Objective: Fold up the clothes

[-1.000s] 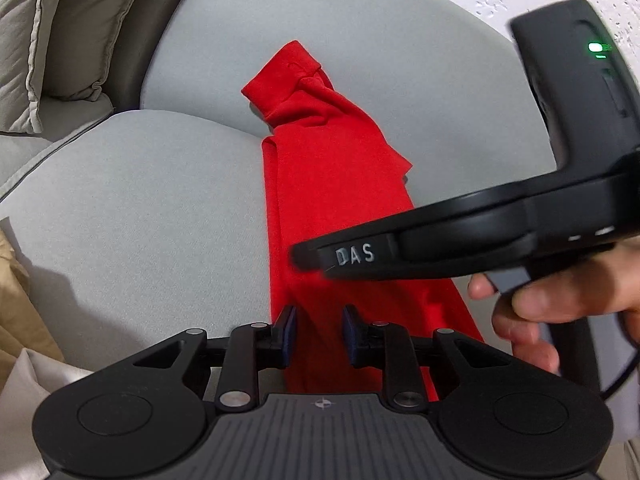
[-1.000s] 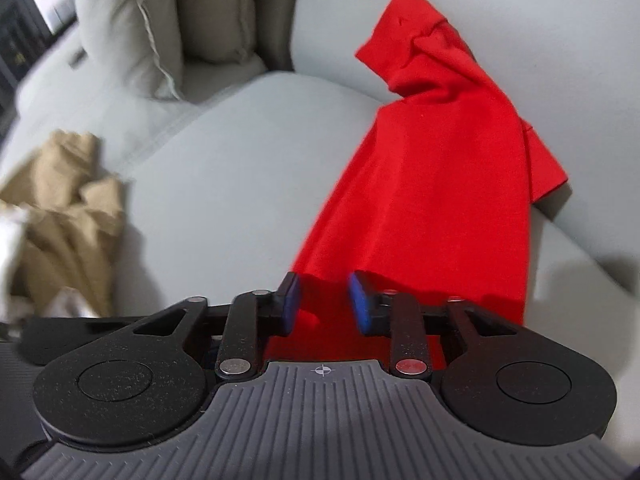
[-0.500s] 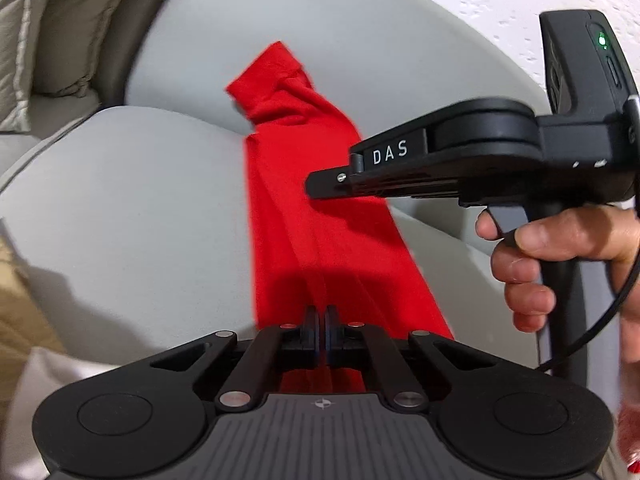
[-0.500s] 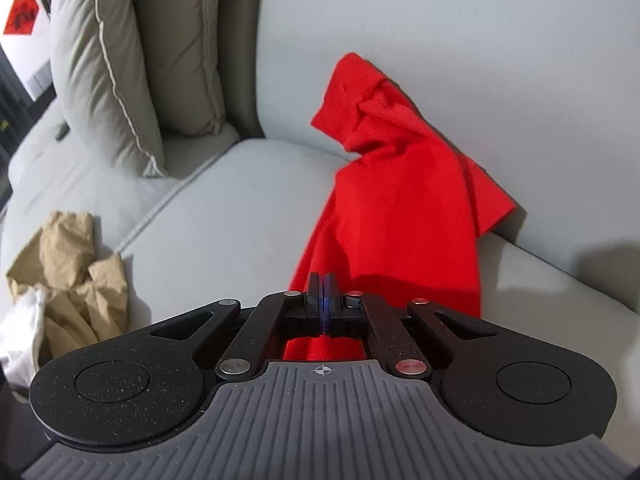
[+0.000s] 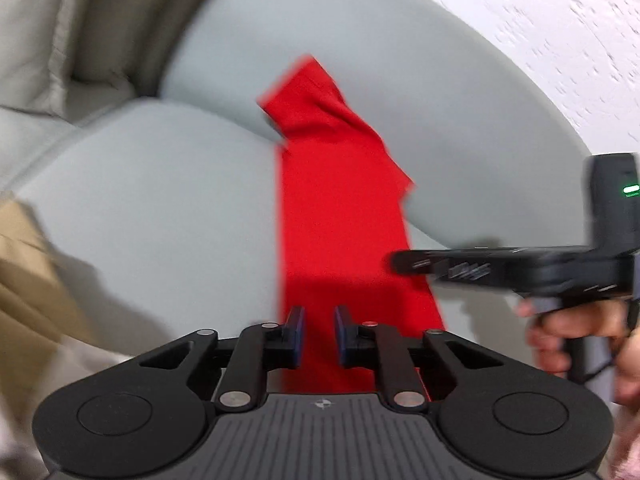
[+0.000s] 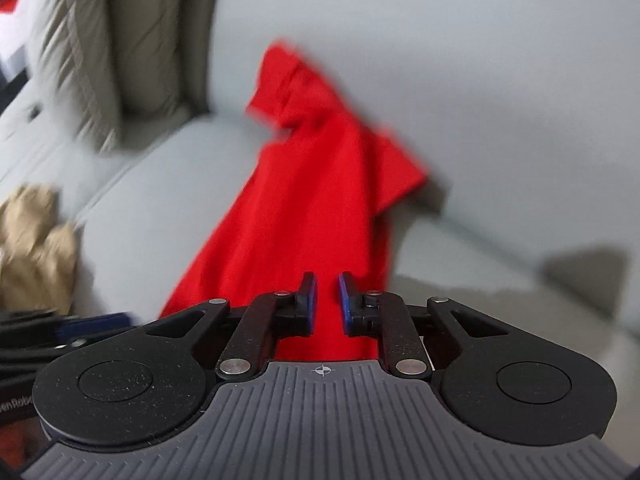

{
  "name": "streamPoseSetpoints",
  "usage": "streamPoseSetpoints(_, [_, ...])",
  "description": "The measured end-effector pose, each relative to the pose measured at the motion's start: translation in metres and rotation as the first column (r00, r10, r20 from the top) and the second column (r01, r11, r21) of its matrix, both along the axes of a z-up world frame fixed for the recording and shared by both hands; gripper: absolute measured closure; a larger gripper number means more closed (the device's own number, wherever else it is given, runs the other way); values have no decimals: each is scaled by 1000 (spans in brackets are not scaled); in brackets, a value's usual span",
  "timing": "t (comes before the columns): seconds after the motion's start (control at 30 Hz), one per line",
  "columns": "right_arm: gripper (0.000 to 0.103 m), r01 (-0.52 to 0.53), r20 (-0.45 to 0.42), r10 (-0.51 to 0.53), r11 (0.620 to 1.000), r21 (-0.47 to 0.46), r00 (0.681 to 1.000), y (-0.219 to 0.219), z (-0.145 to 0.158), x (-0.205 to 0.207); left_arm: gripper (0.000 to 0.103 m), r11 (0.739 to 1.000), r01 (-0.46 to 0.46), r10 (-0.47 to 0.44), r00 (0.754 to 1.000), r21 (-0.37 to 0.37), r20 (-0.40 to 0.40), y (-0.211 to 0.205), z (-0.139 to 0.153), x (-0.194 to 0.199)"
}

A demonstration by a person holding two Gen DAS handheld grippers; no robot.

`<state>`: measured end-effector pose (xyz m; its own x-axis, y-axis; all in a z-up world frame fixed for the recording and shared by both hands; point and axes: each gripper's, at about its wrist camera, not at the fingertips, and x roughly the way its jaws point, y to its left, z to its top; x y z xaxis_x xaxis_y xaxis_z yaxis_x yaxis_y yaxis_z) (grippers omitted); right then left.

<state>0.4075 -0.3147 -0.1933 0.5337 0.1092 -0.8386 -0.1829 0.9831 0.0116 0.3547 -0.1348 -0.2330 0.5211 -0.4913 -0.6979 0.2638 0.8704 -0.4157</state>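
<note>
I see red garment (image 5: pixel 340 216) draped over grey sofa (image 5: pixel 160 208) seat and backrest. My left gripper (image 5: pixel 319 334) spread, empty above hem; right gripper (image 6: pixel 327 304) likewise. Beige clothes (image 6: pixel 36 248) lie well left.

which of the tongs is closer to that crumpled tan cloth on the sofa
Left. The left tongs hover open over the red shirt's near end, with the tan cloth on their left; the right tongs hover farther right.
</note>
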Motion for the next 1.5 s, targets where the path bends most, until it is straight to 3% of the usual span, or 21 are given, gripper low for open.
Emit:
streamPoseSetpoints(0.03, [103, -1, -3, 1, 998, -57, 1000, 0, -6, -1, 90, 1000, 4, -4, 1000, 7, -1, -2, -1, 0])
streamPoseSetpoints(0.1, [93, 91, 50, -83, 972, -217, 995, -6, -7, -2, 91, 1000, 13, -13, 1000, 21, -3, -7, -2, -1])
streamPoseSetpoints(0.13, [93, 144, 71, -129, 950, -279, 989, -10, -5, -2, 90, 999, 17, -17, 1000, 28, -3, -9, -2, -1])
streamPoseSetpoints(0.17, [93, 176, 87, -157, 944, -278, 984, -18, 0, -5, 89, 999, 22, -22, 1000, 35, -4, -11, -3, -1])
streamPoseSetpoints(0.23, [92, 199, 41, -195, 975, -101, 980, -43, 12, -16, 88, 998, 31, -30, 1000, 49, -6, -16, -4, -2])
streamPoseSetpoints(0.3, [92, 182, -7, -182, 982, 41, 983, -52, 16, -27, 87, 997, 39, -39, 999, 63, -8, -21, -5, -2])
streamPoseSetpoints(0.4, [91, 119, -31, -116, 983, 138, 993, -47, 15, -46, 87, 993, 64, -65, 998, 103, -1, -27, -5, -6])
streamPoseSetpoints(0.53, [80, 76, -55, -69, 987, 139, 996, -32, 5, -53, 86, 989, 83, -84, 996, 121, 9, -29, -6, -7])
streamPoseSetpoints(0.7, [80, 77, -72, -68, 988, 132, 995, -24, -7, -49, 86, 990, 79, -79, 997, 115, -2, -26, -13, -9])
streamPoseSetpoints(0.77, [86, 82, -70, -73, 988, 132, 995, -24, -9, -46, 86, 991, 78, -78, 997, 111, -5, -25, -15, -8])
streamPoseSetpoints(0.83, [98, 90, -52, -84, 988, 126, 995, -24, -7, -46, 86, 991, 76, -76, 997, 108, -5, -24, -14, -10])
streamPoseSetpoints(0.9, [99, 118, 3, -119, 988, 97, 993, -28, 1, -50, 86, 993, 68, -68, 998, 101, 1, -22, -14, -10])
streamPoseSetpoints(1.1, [97, 169, 25, -170, 985, 34, 985, -34, -4, -55, 83, 992, 45, -45, 999, 116, -1, -18, -10, -7])
streamPoseSetpoints(1.13, [89, 175, 27, -176, 984, 42, 984, -34, -1, -57, 80, 992, 45, -46, 999, 122, 4, -18, -8, -7])
streamPoseSetpoints(1.17, [73, 188, 16, -189, 980, 68, 982, -35, 4, -60, 77, 991, 44, -47, 999, 127, 17, -17, -3, -9])
streamPoseSetpoints(1.2, [70, 197, 10, -199, 976, 90, 980, -36, 10, -63, 76, 990, 43, -48, 998, 132, 35, -17, 3, -11])
streamPoseSetpoints(1.37, [72, 204, 34, -213, 964, 169, 977, -46, 59, -114, 75, 992, 74, -87, 990, 106, 115, -12, 26, -41])
streamPoseSetpoints(1.43, [71, 191, 6, -196, 963, 189, 981, -48, 77, -148, 77, 989, 104, -117, 986, 106, 121, -9, 29, -62])
streamPoseSetpoints(1.5, [79, 164, -13, -165, 969, 183, 986, -45, 84, -175, 82, 985, 122, -135, 986, 123, 99, -8, 30, -85])
